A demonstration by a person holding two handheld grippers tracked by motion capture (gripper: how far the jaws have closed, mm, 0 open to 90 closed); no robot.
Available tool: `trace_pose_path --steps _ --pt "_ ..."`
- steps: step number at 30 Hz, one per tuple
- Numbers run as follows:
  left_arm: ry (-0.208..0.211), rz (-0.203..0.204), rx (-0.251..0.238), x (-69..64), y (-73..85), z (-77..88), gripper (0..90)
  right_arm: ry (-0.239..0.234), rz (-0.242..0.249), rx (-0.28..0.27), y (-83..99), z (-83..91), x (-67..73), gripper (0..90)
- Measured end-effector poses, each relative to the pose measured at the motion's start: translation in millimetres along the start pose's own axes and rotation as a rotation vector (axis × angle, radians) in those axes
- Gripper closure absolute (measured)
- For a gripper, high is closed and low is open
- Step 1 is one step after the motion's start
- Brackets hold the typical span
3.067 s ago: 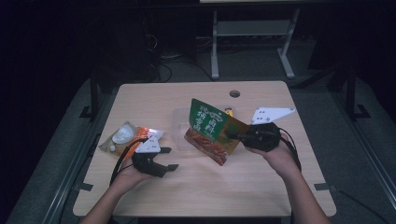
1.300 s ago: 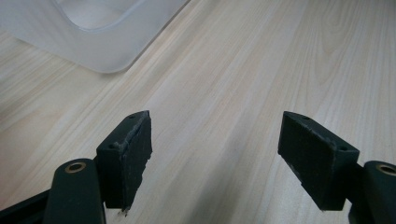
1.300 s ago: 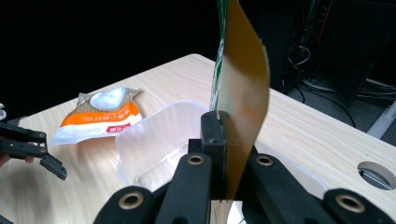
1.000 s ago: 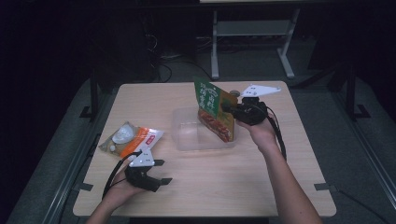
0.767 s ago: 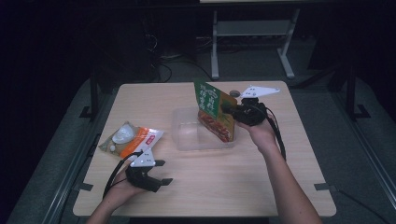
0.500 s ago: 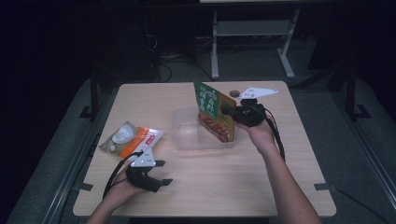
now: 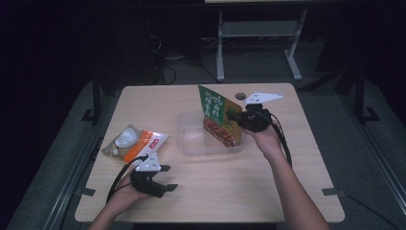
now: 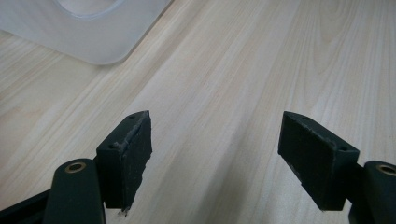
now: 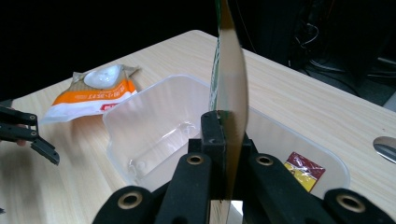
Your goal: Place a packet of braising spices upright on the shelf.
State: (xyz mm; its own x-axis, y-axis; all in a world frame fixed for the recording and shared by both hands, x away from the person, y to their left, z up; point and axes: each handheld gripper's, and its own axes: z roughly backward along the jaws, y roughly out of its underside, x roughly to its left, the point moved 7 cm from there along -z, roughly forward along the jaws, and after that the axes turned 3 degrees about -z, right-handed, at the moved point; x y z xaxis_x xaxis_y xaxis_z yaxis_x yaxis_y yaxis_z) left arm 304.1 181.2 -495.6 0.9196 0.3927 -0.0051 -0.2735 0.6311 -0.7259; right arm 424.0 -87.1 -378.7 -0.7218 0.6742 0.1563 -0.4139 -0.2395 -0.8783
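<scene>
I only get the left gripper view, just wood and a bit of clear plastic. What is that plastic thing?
Observer: A clear tub in the middle of the table.
Operator: Is anything in it?
Observer: A small red and yellow packet lies on its floor.
Operator: What's the other hand doing?
Observer: The right gripper is shut on a green pouch, held upright over the tub.
Operator: Anything else on the table?
Observer: An orange and white packet lies left of the tub, just beyond the left gripper, which is open and holds nothing.
</scene>
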Motion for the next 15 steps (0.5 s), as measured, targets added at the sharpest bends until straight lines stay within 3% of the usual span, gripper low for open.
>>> trace_pose_path --steps 3,11,15 --pt "0.001 -0.001 -0.001 -0.4 -0.4 -0.8 25.5 0.002 0.003 0.0 0.1 0.2 0.6 86.8" --pt "0.007 0.003 0.004 -1.1 -0.7 -1.5 25.2 -0.034 0.004 0.034 1.7 2.5 5.3 62.2" --pt "0.009 0.003 0.006 -1.7 -0.7 -2.4 24.8 -0.028 0.014 0.058 4.4 1.0 6.6 50.0"
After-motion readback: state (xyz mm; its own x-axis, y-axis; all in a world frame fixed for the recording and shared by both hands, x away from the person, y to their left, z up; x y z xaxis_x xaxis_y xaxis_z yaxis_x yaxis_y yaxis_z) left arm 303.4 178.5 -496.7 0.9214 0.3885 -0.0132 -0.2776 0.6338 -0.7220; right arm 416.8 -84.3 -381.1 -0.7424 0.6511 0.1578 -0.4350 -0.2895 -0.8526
